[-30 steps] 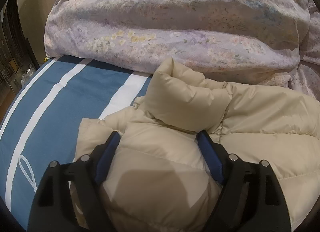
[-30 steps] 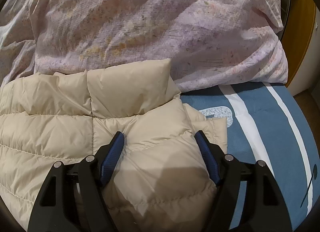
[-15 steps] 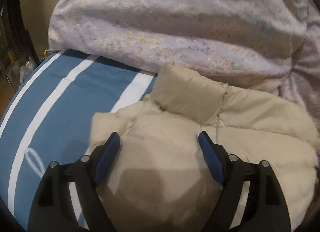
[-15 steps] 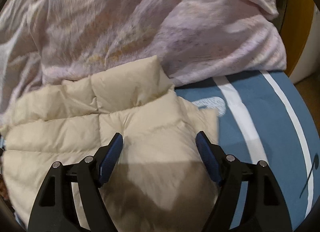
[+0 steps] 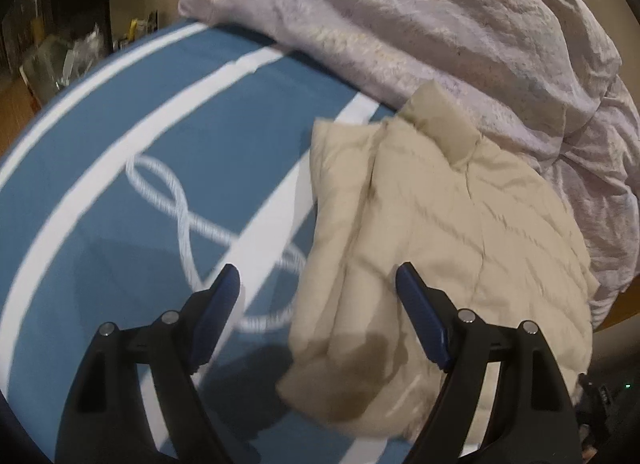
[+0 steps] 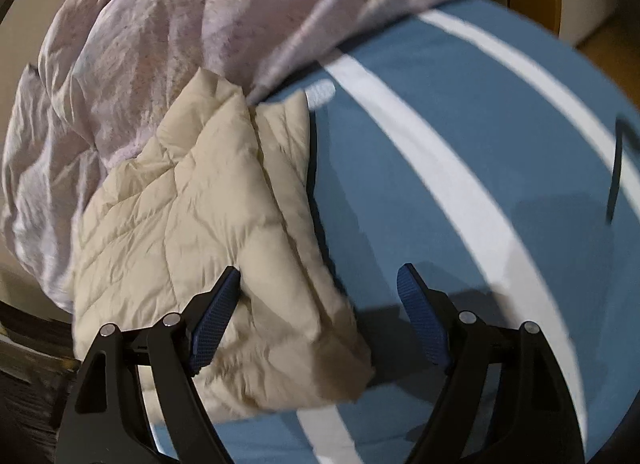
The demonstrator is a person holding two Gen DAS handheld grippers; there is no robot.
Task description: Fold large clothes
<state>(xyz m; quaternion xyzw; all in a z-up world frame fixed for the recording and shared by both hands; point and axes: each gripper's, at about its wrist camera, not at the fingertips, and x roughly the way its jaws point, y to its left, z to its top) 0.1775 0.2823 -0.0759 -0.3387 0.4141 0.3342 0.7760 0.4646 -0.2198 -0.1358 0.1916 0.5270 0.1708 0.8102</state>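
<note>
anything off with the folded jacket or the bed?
Nothing damaged or spilled. The beige puffer jacket lies folded on the blue striped bedsheet, its collar end against the rumpled pink duvet. Its near corner looks loose. Both tools are open: left tool, right tool.

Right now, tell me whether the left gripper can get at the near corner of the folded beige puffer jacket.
Probably yes. The left gripper is open, nothing covers the puffer jacket, and its near corner lies between the jaws on the blue striped bedcover.

Bare bedspread [image 5: 120, 152] beside jacket [image 5: 460, 224]
</note>
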